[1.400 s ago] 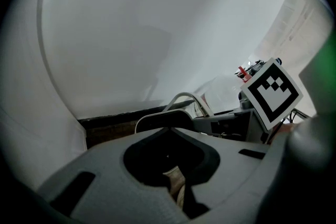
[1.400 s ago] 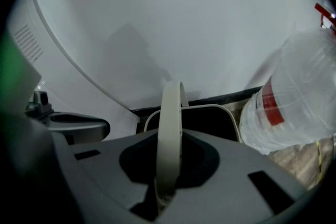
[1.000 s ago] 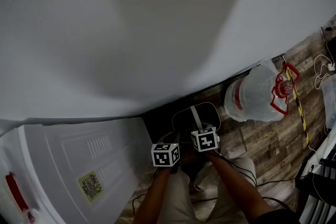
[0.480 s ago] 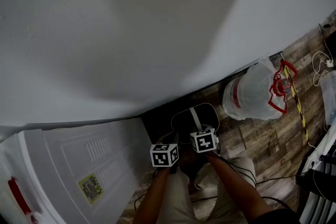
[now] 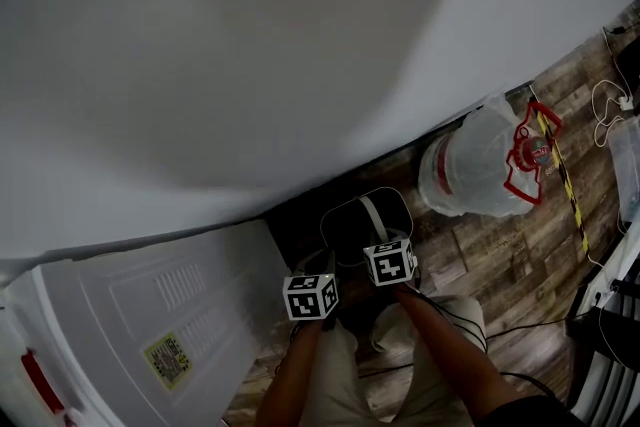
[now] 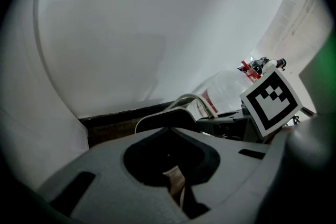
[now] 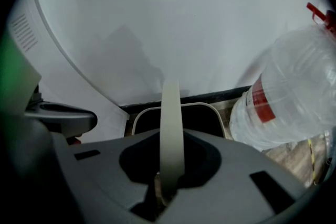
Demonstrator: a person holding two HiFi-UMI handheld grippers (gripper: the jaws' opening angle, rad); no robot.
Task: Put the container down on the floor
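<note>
A large clear water bottle (image 5: 468,177) with a red label band and a red handle (image 5: 522,158) rests on the wood-plank floor (image 5: 500,265), right of my tool. A yellow-and-black striped strip (image 5: 572,205) lies just beside it. A white vented panel (image 5: 190,290) bearing a yellow sticker (image 5: 165,360) fills the floor's left edge.

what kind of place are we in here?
Probably a home utility or kitchen corner: wood-look plank floor, a white appliance with a vented panel, and a big water jug lying on it.
</note>
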